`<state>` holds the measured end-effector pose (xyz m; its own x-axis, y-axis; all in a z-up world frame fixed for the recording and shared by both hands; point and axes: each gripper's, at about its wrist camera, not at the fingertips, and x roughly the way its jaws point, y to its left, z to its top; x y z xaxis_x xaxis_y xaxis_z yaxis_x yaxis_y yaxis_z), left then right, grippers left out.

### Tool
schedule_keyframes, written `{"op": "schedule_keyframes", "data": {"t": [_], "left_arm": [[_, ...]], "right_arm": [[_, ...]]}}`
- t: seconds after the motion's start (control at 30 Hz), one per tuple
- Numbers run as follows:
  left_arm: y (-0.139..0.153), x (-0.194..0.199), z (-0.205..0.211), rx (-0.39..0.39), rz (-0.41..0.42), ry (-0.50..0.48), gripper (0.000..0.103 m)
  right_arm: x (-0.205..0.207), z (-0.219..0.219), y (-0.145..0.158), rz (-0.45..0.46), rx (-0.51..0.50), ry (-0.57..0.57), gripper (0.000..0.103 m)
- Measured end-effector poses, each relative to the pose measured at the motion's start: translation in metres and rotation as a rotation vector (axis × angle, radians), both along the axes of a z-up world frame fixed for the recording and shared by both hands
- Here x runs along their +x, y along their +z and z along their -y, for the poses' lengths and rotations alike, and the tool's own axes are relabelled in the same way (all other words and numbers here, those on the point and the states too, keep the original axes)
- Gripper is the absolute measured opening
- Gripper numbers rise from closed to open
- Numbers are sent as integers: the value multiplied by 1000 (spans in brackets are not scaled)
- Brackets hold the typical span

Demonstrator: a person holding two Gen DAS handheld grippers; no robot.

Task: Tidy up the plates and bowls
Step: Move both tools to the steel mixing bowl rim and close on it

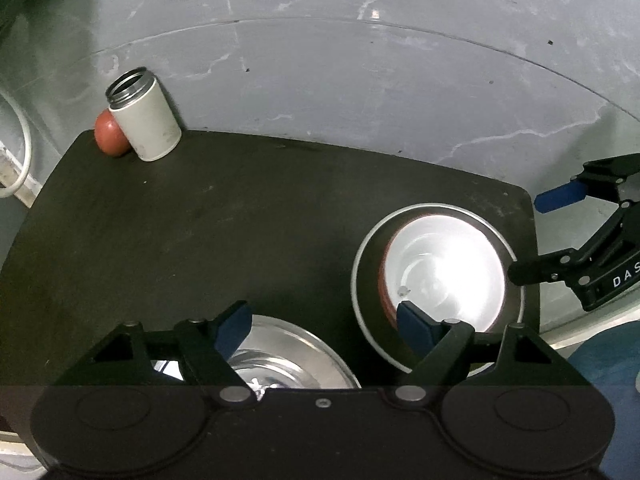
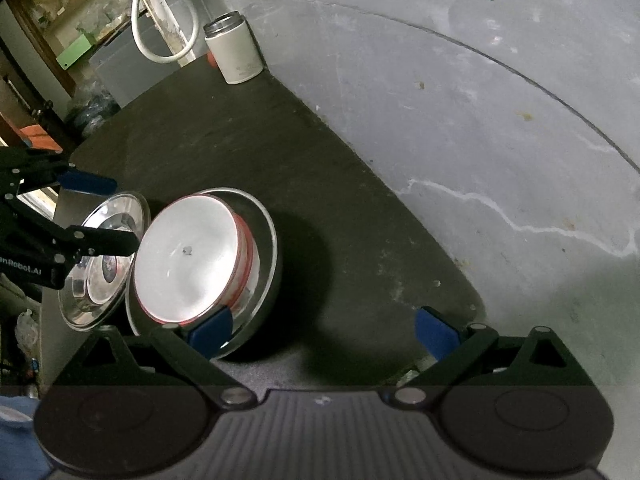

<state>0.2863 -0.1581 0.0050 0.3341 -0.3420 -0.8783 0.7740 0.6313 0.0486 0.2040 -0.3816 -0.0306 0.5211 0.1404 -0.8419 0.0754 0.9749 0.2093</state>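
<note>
There the red-rimmed bowl (image 2: pixel 188 256) sat in a steel plate (image 2: pixel 264 240) near the mat's (image 1: pixel 200 240) right edge, between both wide-spread, empty grippers: left (image 1: pixel 324 324), right (image 2: pixel 324 328)

White red-rimmed bowl (image 2: pixel 188 256) nested upright in a grey plate (image 2: pixel 266 236), steel plate (image 2: pixel 100 264) just beside, on dark mat.

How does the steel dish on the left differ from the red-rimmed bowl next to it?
The steel dish is shiny bare metal and mirror-like; the red-rimmed bowl is matte white inside with a red band outside. The steel dish sits straight on the dark table; the red-rimmed bowl is nested in a grey-rimmed plate. The steel dish looks shallow; the red-rimmed bowl is deeper-walled. Both are round, upright and empty, side by side.
</note>
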Motion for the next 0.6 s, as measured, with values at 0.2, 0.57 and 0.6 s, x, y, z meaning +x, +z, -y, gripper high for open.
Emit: {"op": "schedule_keyframes", "data": {"t": [0.2,0.57,0.6], "left_arm": [[-10,6,-1,12,-30,25,78],[-27,8,17,-11,-117,-12,19],[-29,7,19,-16,-129,-15,16]], "right_arm": [[1,-1,0,-2,-2,2,100],[-1,0,0,8,-11,-14,93],[-2,1,0,10,-8,-19,91]]}}
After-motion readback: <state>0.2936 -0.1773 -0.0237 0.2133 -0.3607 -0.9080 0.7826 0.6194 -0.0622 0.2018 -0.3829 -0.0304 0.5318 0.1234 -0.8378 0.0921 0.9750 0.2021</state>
